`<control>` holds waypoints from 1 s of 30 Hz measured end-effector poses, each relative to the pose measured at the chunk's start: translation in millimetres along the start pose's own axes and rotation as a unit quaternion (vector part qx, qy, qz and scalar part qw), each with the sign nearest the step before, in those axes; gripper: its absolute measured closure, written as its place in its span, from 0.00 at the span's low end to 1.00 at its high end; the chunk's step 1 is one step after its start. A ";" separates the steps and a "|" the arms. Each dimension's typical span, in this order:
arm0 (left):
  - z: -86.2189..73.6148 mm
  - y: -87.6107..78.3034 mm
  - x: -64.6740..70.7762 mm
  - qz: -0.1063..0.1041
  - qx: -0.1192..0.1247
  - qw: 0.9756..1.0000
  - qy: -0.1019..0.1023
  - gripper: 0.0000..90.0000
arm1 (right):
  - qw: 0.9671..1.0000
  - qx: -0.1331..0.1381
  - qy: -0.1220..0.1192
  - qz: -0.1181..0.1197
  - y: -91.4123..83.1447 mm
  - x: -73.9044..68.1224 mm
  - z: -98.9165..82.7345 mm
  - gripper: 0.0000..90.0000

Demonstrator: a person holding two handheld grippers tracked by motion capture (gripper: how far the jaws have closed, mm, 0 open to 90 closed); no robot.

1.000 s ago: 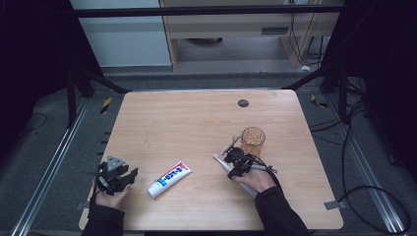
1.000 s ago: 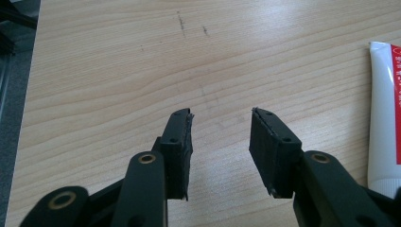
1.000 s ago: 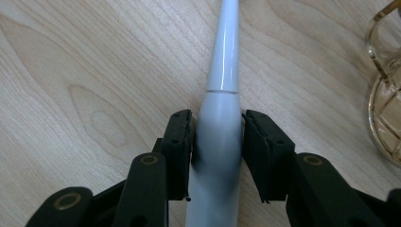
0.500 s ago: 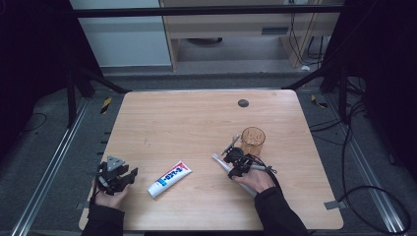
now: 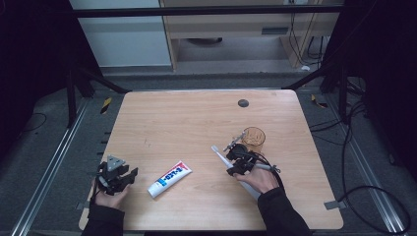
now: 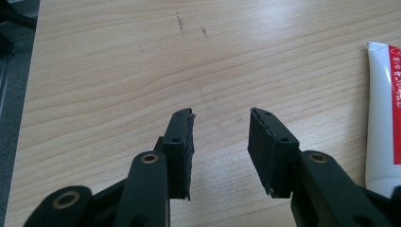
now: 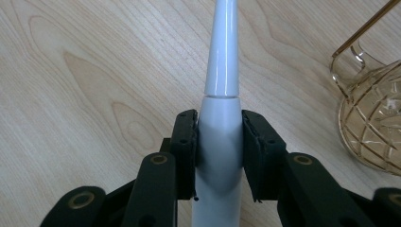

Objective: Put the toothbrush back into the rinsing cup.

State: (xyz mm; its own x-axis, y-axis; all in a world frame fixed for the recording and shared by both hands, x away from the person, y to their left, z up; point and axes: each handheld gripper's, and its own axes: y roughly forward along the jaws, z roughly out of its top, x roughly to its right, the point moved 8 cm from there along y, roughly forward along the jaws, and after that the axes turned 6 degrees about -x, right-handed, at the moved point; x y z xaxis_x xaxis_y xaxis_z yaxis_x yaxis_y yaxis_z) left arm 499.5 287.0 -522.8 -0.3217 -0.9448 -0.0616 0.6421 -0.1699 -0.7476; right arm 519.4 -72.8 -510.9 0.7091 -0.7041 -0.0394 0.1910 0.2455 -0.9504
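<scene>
1. At the table's [image 5: 147, 118] near left corner, the person's left hand [image 5: 109, 196] holds the left gripper [image 5: 129, 175] low over the wood. In the left gripper view its two black jaws stand apart with bare tabletop between them, and nothing is gripped.
2. Just to the right of that gripper lies a toothpaste tube [image 5: 169, 178], white with red and blue print, flat on the table and slanted, its cap end toward the near edge. In the left gripper view the tube [image 6: 382, 113] runs along the right margin, beside the right-hand jaw and apart from it.
3. Right of the table's centre, the right gripper [image 5: 235, 158] is clamped on an electric toothbrush [image 5: 219, 153]. In the right gripper view both pads press the sides of the pale grey handle [image 7: 221, 142], and the white neck tapers away ahead of the jaws. Its jaws have just been closing onto that handle. The right hand [image 5: 259, 179] sits behind the gripper, nearer the table's front edge.
4. Just beyond and to the right of the right gripper stands an amber glass cup [image 5: 253, 138], upright. In the right gripper view the cup [image 7: 373, 127] shows at the right edge, near the toothbrush but not touching it.
5. Farther back, a small dark round spot [image 5: 243, 103] sits in the tabletop.
</scene>
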 end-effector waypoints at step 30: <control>0.2 -0.2 0.3 0.001 0.000 1.000 0.002 0.68 | 0.995 0.101 0.010 -0.006 -45.3 4.6 4.3 0.76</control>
State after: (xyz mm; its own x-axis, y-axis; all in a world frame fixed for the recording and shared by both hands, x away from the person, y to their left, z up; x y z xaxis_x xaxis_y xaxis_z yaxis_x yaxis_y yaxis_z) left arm 499.4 286.7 -522.5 -0.3236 -0.9440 -0.0648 0.6423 -0.1689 -0.7476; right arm 516.9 -84.3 -466.7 0.6927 -0.7204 -0.0358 0.3337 0.3641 -0.8695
